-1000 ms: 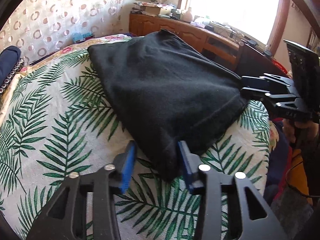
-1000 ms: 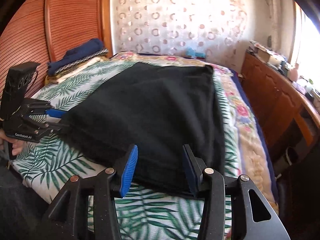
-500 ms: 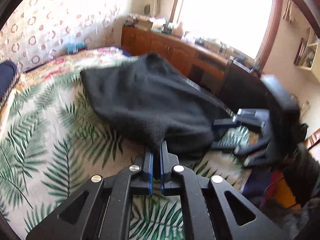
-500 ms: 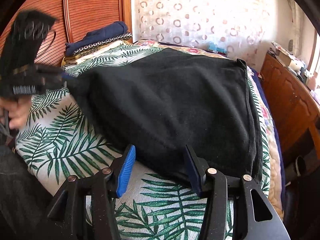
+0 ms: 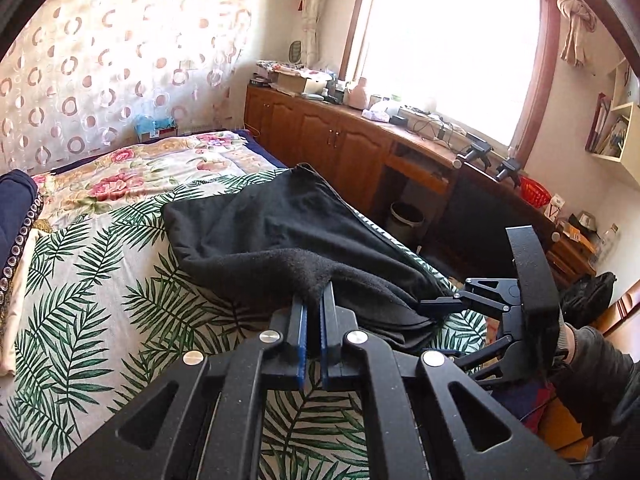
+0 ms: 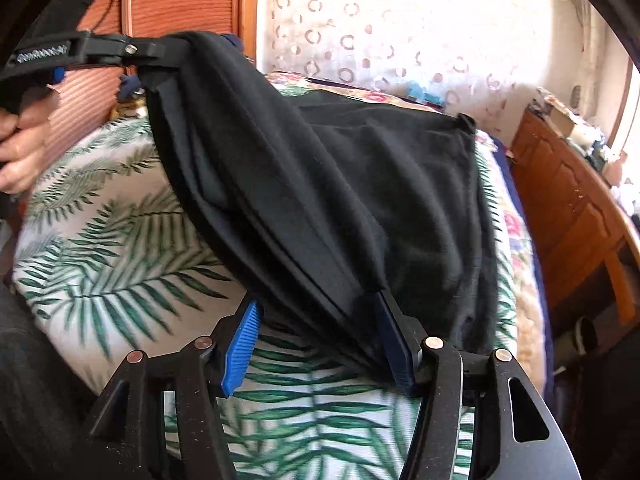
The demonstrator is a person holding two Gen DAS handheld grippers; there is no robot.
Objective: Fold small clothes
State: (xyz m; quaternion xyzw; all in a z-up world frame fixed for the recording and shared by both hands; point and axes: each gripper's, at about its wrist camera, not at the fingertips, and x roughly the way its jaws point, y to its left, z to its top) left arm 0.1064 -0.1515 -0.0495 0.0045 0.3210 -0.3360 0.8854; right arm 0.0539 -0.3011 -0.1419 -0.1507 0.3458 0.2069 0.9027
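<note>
Pinching a near corner of the black garment [image 5: 288, 236], the left gripper [image 5: 314, 300] has its blue pads closed tight on the fabric, and the cloth rises from the bed [image 5: 80, 280] in a peak at that grip. In the right wrist view the same gripper [image 6: 160, 54] sits high at the far left, with the cloth hanging from it in long folds down toward the near edge. A hand [image 6: 20, 148] holds its handle.

The right gripper [image 6: 316, 336] has just been opening; its jaws stand apart around the garment's near hem. The fabric lies against the right-hand pad [image 6: 394, 344] and runs between the two, while the left-hand pad [image 6: 240, 344] stands clear of it, so nothing is clamped there. In the left wrist view this gripper [image 5: 440, 304] shows at the right, its fingertips at the cloth's edge.

The rest of the garment lies spread on the palm-leaf bedspread, its far corner [image 6: 466, 120] flat near the floral quilt [image 5: 132, 172]. A wooden cabinet [image 5: 328, 148] runs along the wall beyond the bed, under a bright window [image 5: 448, 44].
</note>
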